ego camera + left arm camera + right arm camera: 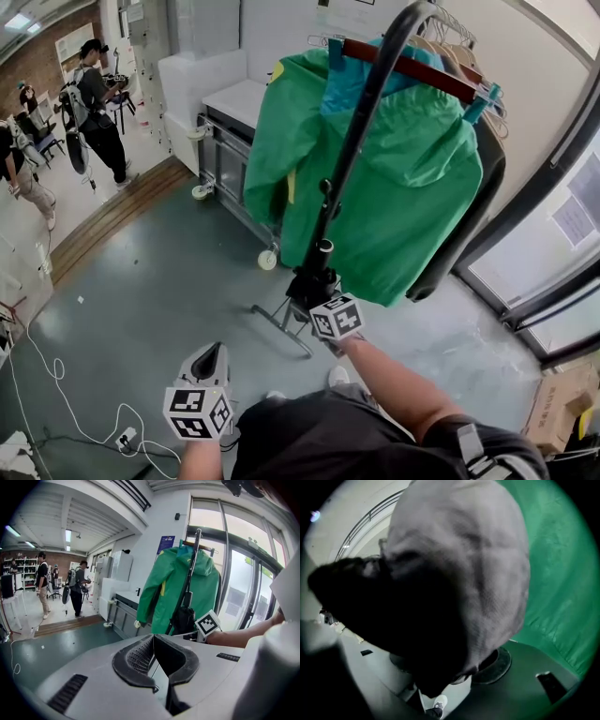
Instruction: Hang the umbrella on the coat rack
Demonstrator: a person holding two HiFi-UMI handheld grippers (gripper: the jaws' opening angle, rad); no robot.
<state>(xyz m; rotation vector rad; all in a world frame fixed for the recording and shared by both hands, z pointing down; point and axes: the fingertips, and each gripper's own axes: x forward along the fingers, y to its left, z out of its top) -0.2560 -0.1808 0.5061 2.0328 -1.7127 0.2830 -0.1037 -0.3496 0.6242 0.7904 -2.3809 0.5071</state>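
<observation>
We see the black umbrella [355, 131] [183, 618] [459, 573] slanting up along the front of the coat rack [279, 323]. Its crook curves over at the rack's top, though we cannot tell whether it bears on the rail, and its bundled cloth hangs down near the rack's foot. The right claw [317, 292] has that bundle: the jaws stand wide, and the grey-black cloth fills the gap between them and lies against the one pad we can see. On the rack, behind the umbrella, hangs a green jacket [403, 178] on a red-brown hanger [412, 67]. The left claw [211, 359] [153, 641] hovers well short of the rack above the grey floor [159, 281] — jaws together, nothing between them. Far off to the rack's left stand people [94, 103].
</observation>
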